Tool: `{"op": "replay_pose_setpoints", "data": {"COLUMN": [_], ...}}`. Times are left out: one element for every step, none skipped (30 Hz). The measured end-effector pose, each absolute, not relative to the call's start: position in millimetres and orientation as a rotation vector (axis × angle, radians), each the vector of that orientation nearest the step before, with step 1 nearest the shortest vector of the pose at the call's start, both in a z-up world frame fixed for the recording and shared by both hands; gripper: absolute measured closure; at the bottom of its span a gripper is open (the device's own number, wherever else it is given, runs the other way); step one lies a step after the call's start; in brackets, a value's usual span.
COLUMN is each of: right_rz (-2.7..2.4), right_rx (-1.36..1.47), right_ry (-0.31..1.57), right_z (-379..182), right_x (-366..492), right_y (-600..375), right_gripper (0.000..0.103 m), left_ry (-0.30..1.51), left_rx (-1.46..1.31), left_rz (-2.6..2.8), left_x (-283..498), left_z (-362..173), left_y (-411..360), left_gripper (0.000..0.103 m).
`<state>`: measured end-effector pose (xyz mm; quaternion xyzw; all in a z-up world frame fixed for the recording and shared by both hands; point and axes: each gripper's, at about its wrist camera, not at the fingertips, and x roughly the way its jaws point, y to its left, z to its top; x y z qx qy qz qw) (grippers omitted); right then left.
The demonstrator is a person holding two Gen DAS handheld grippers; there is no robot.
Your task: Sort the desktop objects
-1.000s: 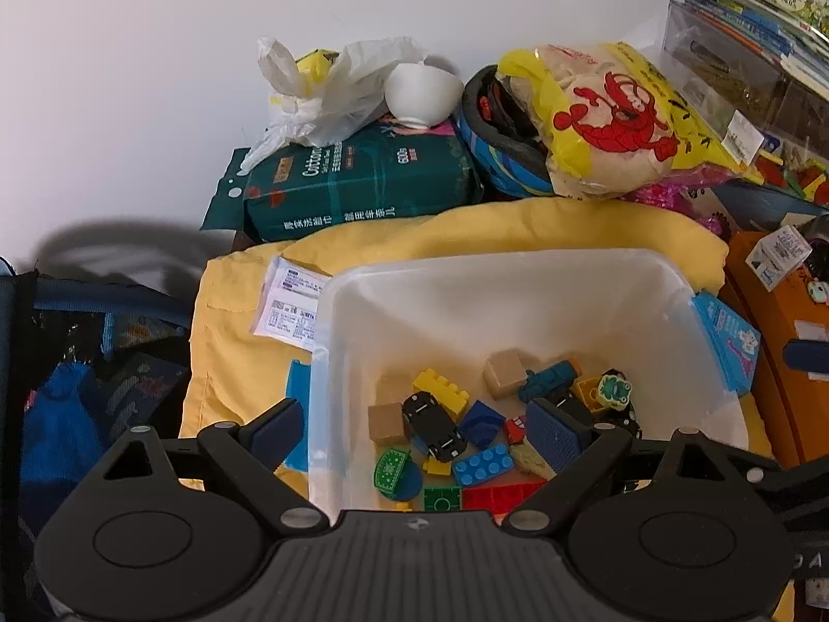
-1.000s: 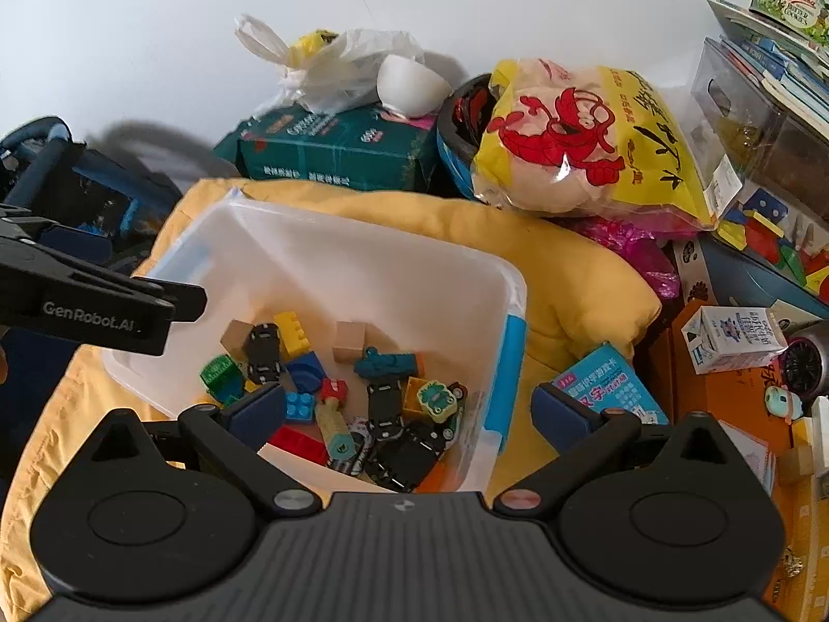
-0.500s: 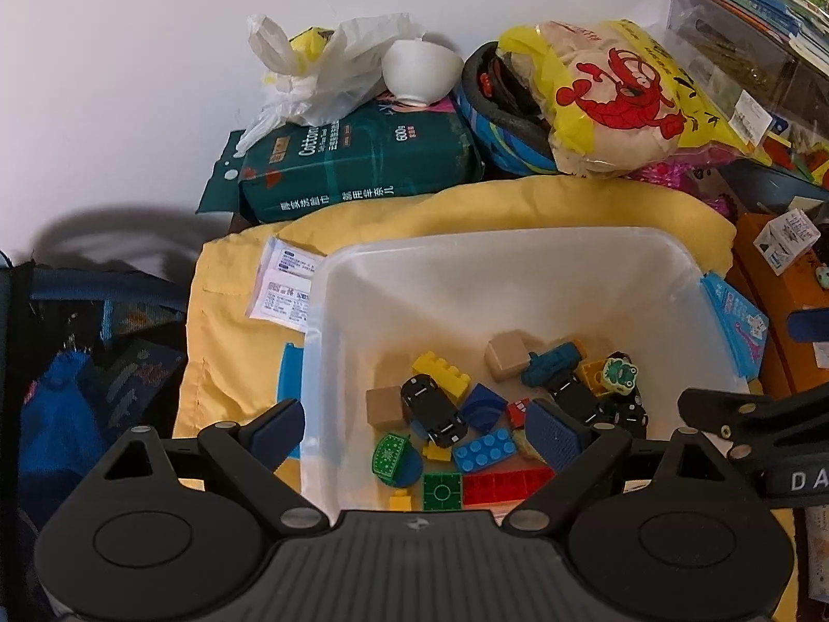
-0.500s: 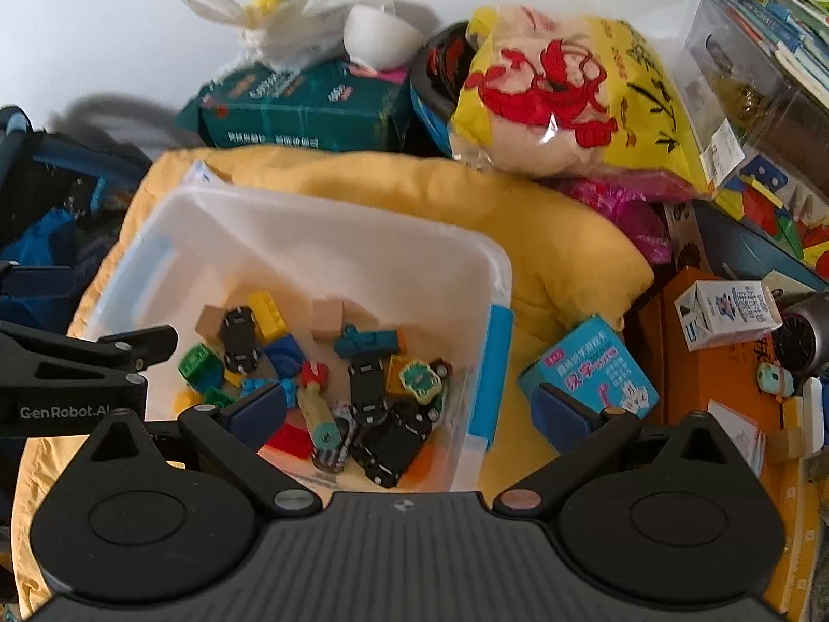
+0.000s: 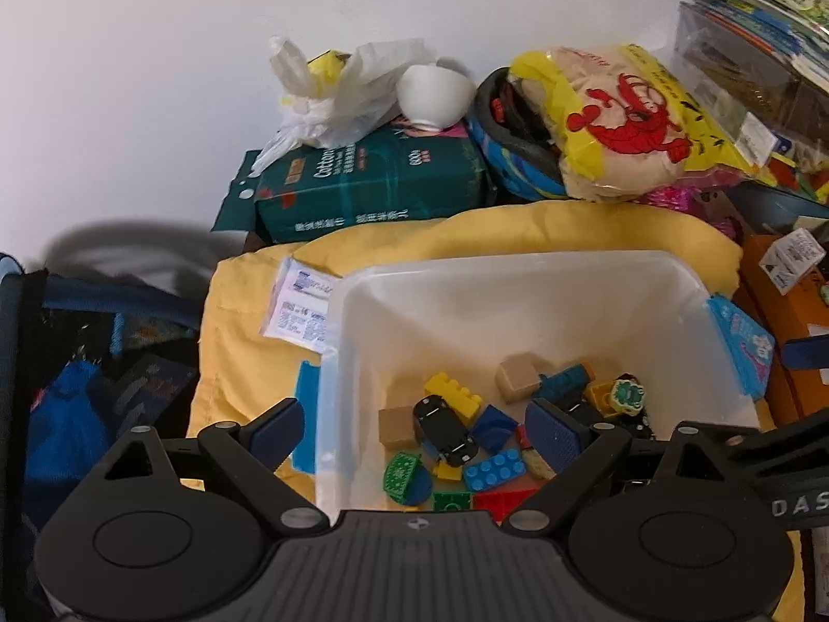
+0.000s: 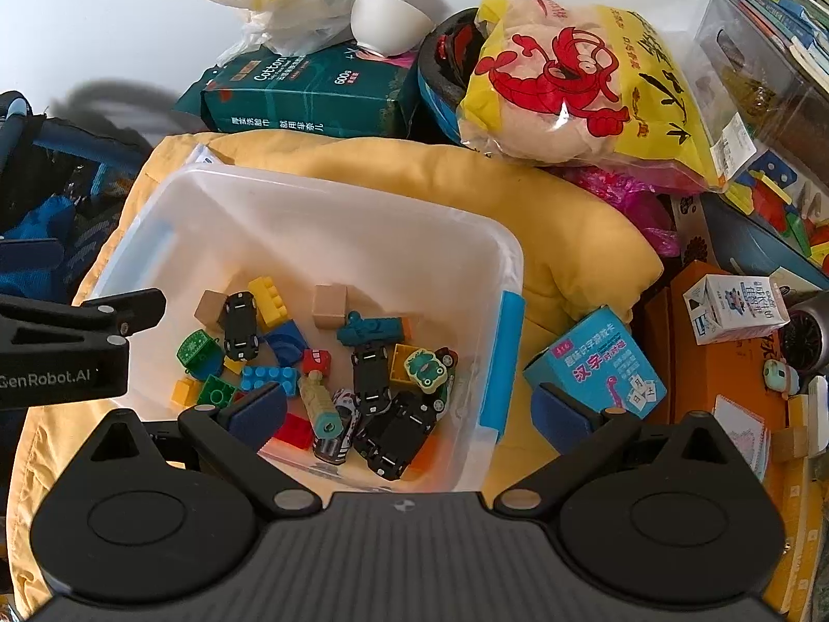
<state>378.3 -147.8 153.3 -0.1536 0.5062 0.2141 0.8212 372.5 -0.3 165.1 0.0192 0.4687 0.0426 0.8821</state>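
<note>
Claws [image 5: 414,433] [image 6: 412,412] — wide, nearer bin [image 6: 331,217] now

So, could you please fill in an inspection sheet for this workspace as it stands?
Surface: a rumpled yellow cloth lies under the bin; no bare tabletop visible.
Job's things: a translucent white plastic bin holds building bricks, black toy cars, tan cubes and a green frog piece.
Clutter: a dark green tissue pack, a white bowl, a white plastic bag, a yellow lobster-print bag, a blue card box and a small milk carton.
Grippers: left claw open, empty, straddling the bin's left wall; right claw open, empty, straddling its right wall.
Cables: nothing seen.
Surroundings: a white wall behind; stacked books at right.
</note>
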Motion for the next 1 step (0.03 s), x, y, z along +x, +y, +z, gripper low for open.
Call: {"op": "replay_pose_setpoints", "data": {"right_rz": [0.458], "right_rx": [-0.326], "right_ry": [1.081], "right_z": [152.3], "right_x": [377.9], "right_y": [-148.0], "right_gripper": [0.000], "left_ry": [0.976], "left_rx": [0.046], "left_rz": [0.091], "left_x": [372.6], "left_z": [165.3], "left_y": [-1.0], "left_gripper": [0.009]}}
